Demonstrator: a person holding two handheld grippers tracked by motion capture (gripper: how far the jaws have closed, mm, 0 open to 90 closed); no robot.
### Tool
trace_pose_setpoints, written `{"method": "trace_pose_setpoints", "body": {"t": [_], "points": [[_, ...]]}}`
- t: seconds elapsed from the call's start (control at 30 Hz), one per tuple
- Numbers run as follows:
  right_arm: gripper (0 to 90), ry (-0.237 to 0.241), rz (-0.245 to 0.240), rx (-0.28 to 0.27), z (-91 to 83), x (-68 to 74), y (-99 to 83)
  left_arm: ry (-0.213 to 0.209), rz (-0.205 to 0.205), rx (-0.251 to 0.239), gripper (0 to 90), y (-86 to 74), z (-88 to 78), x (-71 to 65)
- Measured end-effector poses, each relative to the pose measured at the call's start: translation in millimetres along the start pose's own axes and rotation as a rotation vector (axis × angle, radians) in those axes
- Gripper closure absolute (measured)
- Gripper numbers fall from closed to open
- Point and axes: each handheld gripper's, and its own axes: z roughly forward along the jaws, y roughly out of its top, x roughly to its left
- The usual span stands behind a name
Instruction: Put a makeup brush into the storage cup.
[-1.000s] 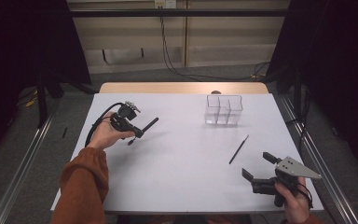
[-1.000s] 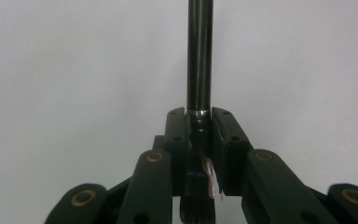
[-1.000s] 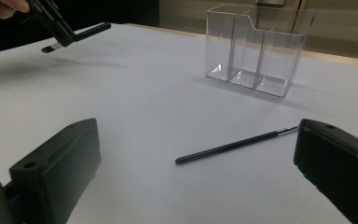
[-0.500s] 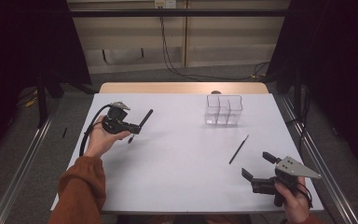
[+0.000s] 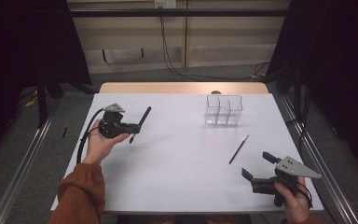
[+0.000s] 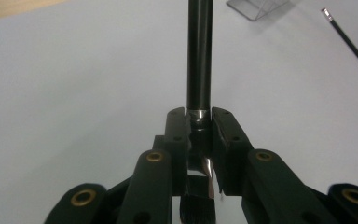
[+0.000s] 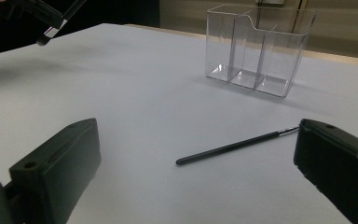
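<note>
At the near right edge of the white table (image 5: 182, 186), the right gripper (image 5: 260, 167) rests with its jaws spread wide and empty, aimed at the thin black pencil (image 5: 238, 149) lying flat just beyond, apparently to take it next. Farther left, the left gripper (image 5: 131, 129) pinches a black brush (image 5: 141, 122) near its ferrule, handle outward, presumably bound for the empty clear organiser (image 5: 223, 110) beyond.
</note>
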Motion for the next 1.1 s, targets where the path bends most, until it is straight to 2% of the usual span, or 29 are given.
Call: {"method": "trace_pose_setpoints", "body": {"t": [0.03, 0.1, 0.13, 0.2, 0.33, 0.53, 0.6, 0.83, 0.93, 1.1], "points": [[0.4, 0.001, 0.000, 0.000, -0.1, 0.2, 0.1, 0.007, 0.004, -0.010, 77.6, -1.0, -1.9, -1.9], [0.4, -0.001, 0.000, 0.000, -0.2, 0.4, 0.0, -0.003, -0.003, -0.034, 77.6, -3.7, -6.1, -5.3], [0.4, 0.000, 0.000, 0.000, -0.4, 0.5, 0.0, 0.011, 0.005, -0.041, 77.6, -4.7, -8.5, -6.9], [0.4, -0.001, -0.001, 0.001, -0.6, 0.2, -0.1, 0.013, 0.002, -0.062, 77.6, -7.2, -12.1, -9.1], [0.4, -0.003, 0.000, 0.000, -0.4, 0.4, 0.0, 0.015, 0.018, -0.073, 77.6, -13.1, -14.3, -15.2], [0.4, -0.006, 0.001, 0.000, 0.3, 0.2, 0.0, -0.019, 0.038, -0.094, 77.6, -19.3, -18.0, -28.4], [0.4, -0.005, 0.002, -0.001, 0.3, 0.3, 0.2, -0.051, 0.024, -0.103, 77.6, -19.8, -19.0, -32.4], [0.4, -0.002, 0.002, -0.004, -1.1, -0.1, 0.0, -0.065, 0.061, -0.118, 77.6, -24.4, -21.4, -48.6], [0.4, -0.001, 0.003, -0.005, -1.3, 0.0, 0.0, -0.080, 0.069, -0.131, 77.6, -23.6, -21.3, -52.8], [0.4, -0.001, 0.000, -0.002, -0.6, 1.0, 0.1, -0.118, 0.080, -0.126, 77.6, -23.3, -16.7, -60.8]]}}
